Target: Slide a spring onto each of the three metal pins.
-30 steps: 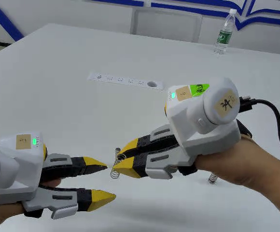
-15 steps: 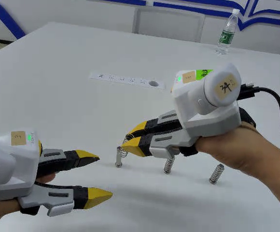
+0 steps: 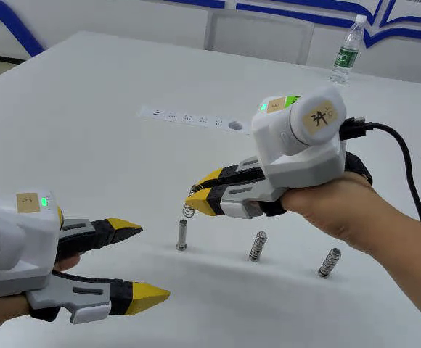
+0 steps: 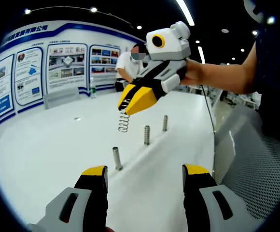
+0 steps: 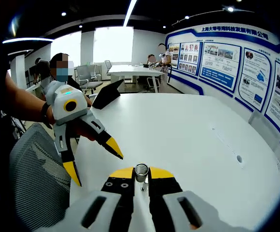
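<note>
We see a plain white table (image 3: 87,130). The left gripper (image 3: 154,262) and right gripper (image 3: 198,197) each have a white body, grey and black jaws with yellow tips, a tan sticker and a green light. The spring (image 3: 189,208) and pin (image 3: 182,235) are silver-grey metal. The cable (image 3: 406,167) is black. The power strip (image 3: 189,118) is white. The bottle (image 3: 347,49) is clear with a green label. Blue bands cross the white wall (image 3: 109,11).

You're under bright, even light from ceiling strips (image 5: 129,12); the white counter (image 3: 87,109) carries soft, faint shadows and mild glare. Your 2 gripper views bend strongly at the edges; the head view is sharp.
</note>
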`<state>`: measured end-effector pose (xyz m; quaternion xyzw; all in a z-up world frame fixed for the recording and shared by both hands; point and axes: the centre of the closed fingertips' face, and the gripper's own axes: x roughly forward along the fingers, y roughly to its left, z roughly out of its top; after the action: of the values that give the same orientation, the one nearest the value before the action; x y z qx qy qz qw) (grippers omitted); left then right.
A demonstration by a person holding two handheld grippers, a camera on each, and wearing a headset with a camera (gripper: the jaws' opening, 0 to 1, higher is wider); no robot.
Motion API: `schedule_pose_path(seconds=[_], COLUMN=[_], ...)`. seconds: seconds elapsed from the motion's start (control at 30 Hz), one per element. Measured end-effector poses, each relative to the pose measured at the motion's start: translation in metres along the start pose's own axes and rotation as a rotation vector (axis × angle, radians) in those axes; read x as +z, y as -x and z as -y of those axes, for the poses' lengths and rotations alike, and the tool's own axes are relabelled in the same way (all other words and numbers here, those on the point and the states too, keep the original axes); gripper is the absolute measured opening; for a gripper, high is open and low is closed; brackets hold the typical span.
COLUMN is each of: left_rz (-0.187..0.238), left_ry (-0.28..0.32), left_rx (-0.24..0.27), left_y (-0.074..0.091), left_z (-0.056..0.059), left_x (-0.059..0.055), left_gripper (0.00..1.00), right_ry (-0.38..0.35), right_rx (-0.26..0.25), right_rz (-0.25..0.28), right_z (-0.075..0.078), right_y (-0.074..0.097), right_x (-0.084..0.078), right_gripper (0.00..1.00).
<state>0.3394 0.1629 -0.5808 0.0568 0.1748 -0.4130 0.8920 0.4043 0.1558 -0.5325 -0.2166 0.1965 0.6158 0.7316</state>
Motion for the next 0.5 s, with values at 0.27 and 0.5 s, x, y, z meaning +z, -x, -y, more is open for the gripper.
schedule_pose_path(seconds=[0.27,0.5], left_rz=[-0.003,-0.006], left_ry=[0.006,0.012], left_rx=[0.002,0.006], left_y=[-0.001,-0.001], left_z=[-0.001,-0.001], left_x=[0.000,-0.001], left_gripper=[0.67,0.71], right_ry=[-0.016,-0.019], right_rx=[-0.004,-0.006], right_rz=[-0.028,-0.057], right_z=[0.004,0.010], right_y=[-0.014,-0.025], right_x=[-0.009,-0.017], right_gripper=[0.11,0.11])
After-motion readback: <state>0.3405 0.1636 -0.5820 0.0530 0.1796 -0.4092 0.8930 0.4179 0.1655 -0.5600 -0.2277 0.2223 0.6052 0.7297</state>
